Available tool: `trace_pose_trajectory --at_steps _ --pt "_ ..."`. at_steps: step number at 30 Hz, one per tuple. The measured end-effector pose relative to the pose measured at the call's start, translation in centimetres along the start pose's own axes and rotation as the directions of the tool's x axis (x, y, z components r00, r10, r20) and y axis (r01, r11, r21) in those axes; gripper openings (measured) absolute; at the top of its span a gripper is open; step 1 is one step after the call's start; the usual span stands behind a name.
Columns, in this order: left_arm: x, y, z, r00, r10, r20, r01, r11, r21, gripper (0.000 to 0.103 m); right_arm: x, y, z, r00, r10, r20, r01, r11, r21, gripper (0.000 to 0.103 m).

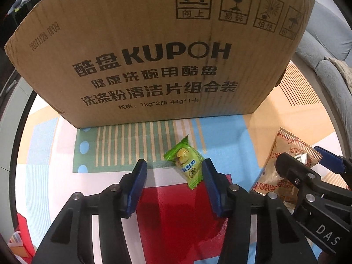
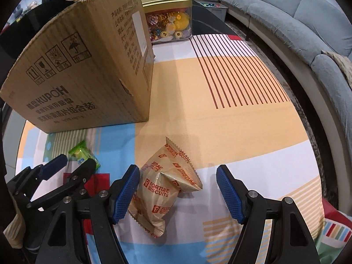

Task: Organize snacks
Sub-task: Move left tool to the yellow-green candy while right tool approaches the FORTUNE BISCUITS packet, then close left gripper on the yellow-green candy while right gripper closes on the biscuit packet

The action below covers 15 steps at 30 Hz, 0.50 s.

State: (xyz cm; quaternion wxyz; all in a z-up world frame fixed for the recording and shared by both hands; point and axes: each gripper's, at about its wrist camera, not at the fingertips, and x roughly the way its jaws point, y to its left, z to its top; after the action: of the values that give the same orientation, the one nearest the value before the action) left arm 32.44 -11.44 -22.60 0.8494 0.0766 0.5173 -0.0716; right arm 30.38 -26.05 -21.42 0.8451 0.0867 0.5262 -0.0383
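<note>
A green wrapped candy (image 1: 187,164) lies on the patterned cloth in front of a large KUPOH cardboard box (image 1: 154,50). My left gripper (image 1: 175,171) is open, its jaws on either side of the candy, which lies close to the right finger. Two tan Fortune Biscuits packets (image 2: 164,187) lie overlapping to the right. My right gripper (image 2: 178,182) is open around them, the left finger touching a packet. The right gripper also shows in the left wrist view (image 1: 305,160), and the left gripper in the right wrist view (image 2: 72,165) by the candy (image 2: 82,154).
The box (image 2: 88,70) stands at the back left of the table (image 2: 220,121). A gold-lidded clear treat box (image 2: 169,19) sits behind it. A grey-blue sofa (image 2: 297,17) curves around the table's right side.
</note>
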Motion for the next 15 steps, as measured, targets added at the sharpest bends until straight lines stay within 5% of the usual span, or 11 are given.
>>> trace_pose_trajectory --at_steps 5,15 --pt "0.4 0.4 -0.7 1.000 -0.007 0.007 0.007 1.000 -0.001 0.045 0.5 0.2 0.1 1.000 0.008 -0.003 -0.008 1.000 -0.005 0.072" --pt "-0.3 -1.0 -1.7 0.999 -0.027 0.019 0.027 1.000 0.016 0.030 1.4 1.1 -0.1 0.999 0.040 -0.018 -0.040 0.999 -0.026 0.054"
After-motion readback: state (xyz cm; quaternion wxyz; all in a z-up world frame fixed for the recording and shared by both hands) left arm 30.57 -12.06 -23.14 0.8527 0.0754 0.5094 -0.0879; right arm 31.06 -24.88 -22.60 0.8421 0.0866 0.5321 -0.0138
